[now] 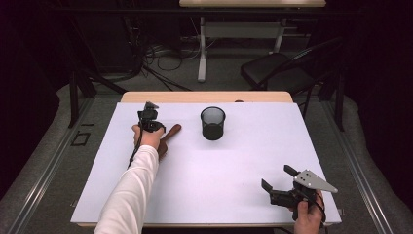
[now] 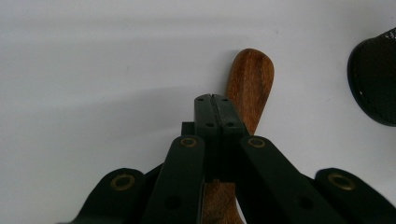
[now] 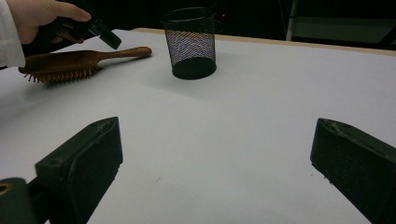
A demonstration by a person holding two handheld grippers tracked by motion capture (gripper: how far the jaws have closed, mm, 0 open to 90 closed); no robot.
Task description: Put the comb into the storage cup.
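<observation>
A table [image 1: 292, 146] with a white top and a wooden far edge carries a wooden hairbrush [image 3: 70, 61] lying bristles down at its far left and a black mesh cup [image 1: 213, 123] standing upright near the middle.

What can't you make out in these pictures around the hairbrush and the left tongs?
- Left gripper view: the left tongs are shut above the hairbrush; contact unclear, its bristle end hidden by them.
- High view: hand covers the brush head.
- Mesh cup: inside too dark; cut by the left gripper view's edge.
</observation>
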